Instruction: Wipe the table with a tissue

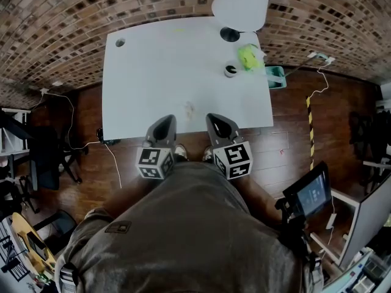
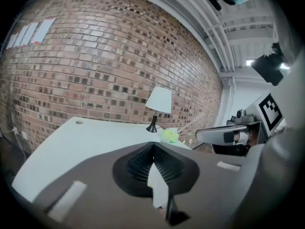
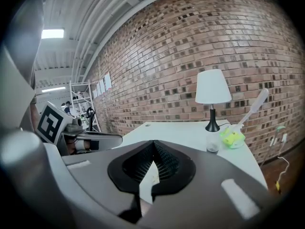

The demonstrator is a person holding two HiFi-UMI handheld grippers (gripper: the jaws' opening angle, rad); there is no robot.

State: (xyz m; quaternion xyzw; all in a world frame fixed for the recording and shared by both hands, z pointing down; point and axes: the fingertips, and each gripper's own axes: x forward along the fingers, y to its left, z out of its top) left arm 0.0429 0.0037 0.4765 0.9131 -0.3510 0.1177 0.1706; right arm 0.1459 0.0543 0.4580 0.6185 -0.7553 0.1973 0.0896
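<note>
Jaws of the left gripper (image 1: pixel 165 120) and right gripper (image 1: pixel 215 118) are pressed together at the near edge of the white rectangular desk (image 1: pixel 153 72) in the head view, where no tissue shows plainly. Each gripper view shows the same, with nothing surely held. A tissue is light, soft and easily torn, so it is best pinched at a bunched fold.

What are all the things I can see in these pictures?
table: one, white, centre
lamp: one, white shade, black base, table's far right corner
yellow-green item: one, beside the lamp
cup: one, clear, next to the yellow-green item
smudge: one, brownish, near the table's front edge
bin: one, teal, floor right of table
chair: one, black, floor at left
left gripper: one, grey, shut, at the table's front edge
right gripper: one, grey, shut, beside the left
</note>
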